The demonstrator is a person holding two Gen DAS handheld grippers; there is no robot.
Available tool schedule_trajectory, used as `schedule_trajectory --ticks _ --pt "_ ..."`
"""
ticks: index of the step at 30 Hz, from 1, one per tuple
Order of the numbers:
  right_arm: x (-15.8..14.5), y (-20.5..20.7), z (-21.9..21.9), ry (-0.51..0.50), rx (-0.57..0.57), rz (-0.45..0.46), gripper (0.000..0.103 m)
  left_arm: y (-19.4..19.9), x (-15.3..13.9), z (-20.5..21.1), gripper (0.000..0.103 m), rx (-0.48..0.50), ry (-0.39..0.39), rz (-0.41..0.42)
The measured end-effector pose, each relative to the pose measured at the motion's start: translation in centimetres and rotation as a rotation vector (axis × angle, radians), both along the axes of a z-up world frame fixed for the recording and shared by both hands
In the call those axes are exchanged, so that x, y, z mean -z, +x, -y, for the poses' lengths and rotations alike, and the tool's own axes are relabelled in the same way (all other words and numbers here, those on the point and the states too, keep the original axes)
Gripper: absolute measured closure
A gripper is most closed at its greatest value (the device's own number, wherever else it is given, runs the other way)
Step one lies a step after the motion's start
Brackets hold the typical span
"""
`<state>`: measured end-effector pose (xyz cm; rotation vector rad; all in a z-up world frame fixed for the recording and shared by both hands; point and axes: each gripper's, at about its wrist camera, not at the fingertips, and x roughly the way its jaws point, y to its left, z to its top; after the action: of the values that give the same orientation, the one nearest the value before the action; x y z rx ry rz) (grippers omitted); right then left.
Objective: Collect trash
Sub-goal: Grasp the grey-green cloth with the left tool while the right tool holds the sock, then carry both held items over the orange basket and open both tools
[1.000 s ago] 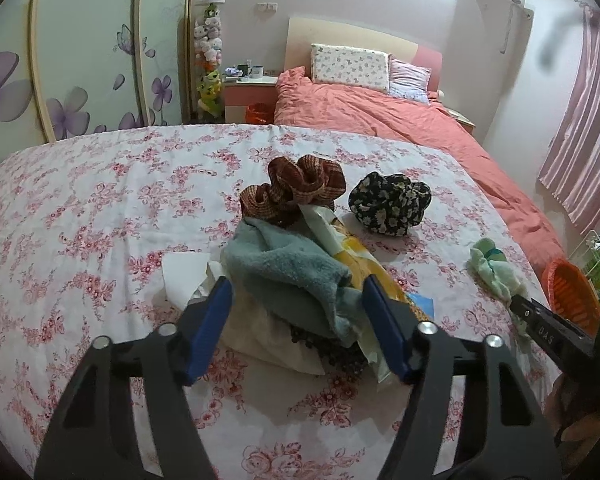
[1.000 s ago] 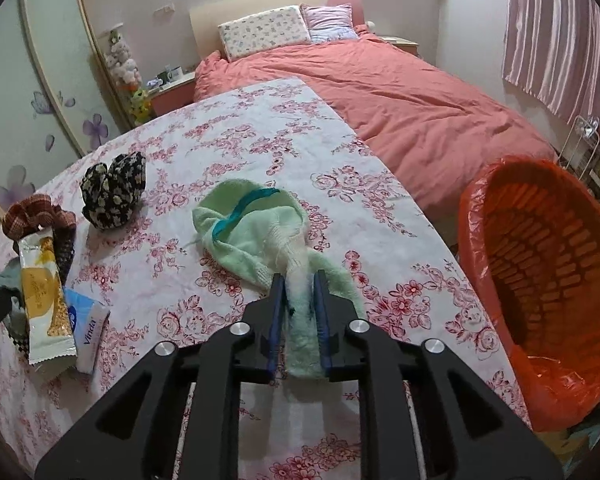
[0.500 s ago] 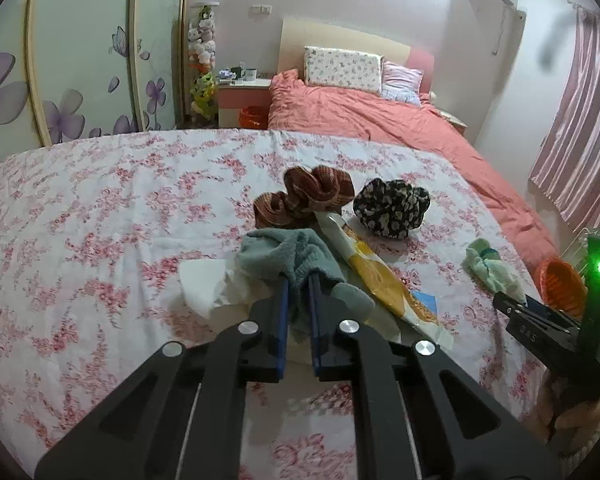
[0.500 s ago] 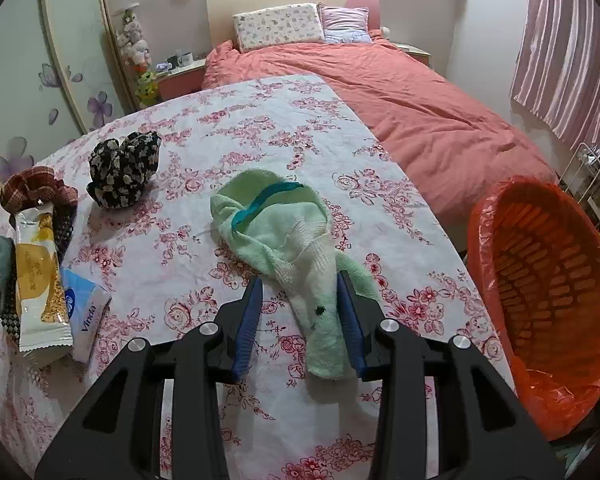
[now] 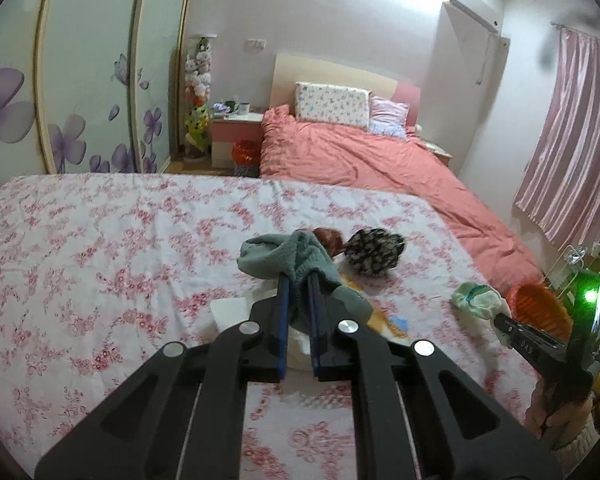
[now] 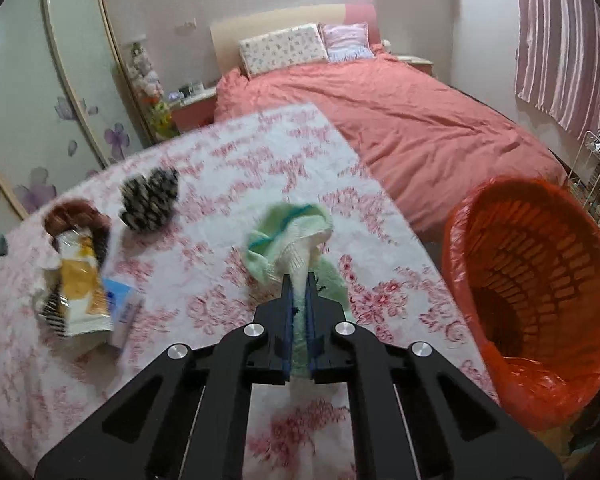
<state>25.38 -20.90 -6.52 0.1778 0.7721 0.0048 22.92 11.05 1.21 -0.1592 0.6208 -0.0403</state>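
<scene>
Lifted since a second ago: grey-green cloth [image 5: 296, 258], clamped in left gripper [image 5: 298, 280]; pale green sock [image 6: 290, 236], pinched tight in right gripper [image 6: 299, 280], raised over floral table cover [image 6: 228, 168]. Right of sock, past cover's edge: orange basket [image 6: 536, 264], mouth open. Left of sock: snack wrapper [image 6: 80, 284], two scrunchies.

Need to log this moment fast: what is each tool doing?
Left tool: closed on the grey-green cloth.
Right tool: closed on the light green sock.
</scene>
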Motion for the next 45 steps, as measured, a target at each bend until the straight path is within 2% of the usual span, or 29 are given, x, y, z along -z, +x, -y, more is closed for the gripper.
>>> schedule_trajectory --ticks 5,10,20,28,39,42,45 --pt "-3.5 -2.4 1.3 0.044 0.015 0.102 0.097 -0.8 -1.3 2.7 0.094 0.065 -0.025 0.026" --pt "-5.7 -4.4 2.7 0.054 0.033 0.172 0.097 -1.1 -1.9 6.2 0.094 0.146 -0.050 0.035" --pt "-8.0 -8.2 8.4 0.075 0.157 0.276 0.097 -2.0 -2.6 15.6 0.094 0.360 -0.079 0.062" --pt "-7.7 -9.3 12.4 0.081 0.239 0.301 0.097 -1.9 -2.6 23.1 0.094 0.499 -0.097 0.062" --pt "-5.9 -8.3 17.8 0.135 0.323 0.299 0.097 0.0 -0.5 33.3 0.093 0.659 -0.098 0.027" --pt "-4.9 -7.9 19.2 0.154 0.336 0.285 0.097 1.2 1.0 35.8 0.090 0.676 -0.083 -0.010" --pt "-3.8 -7.1 20.2 0.172 0.352 0.253 0.090 2.5 2.7 37.2 0.074 0.668 -0.064 -0.061"
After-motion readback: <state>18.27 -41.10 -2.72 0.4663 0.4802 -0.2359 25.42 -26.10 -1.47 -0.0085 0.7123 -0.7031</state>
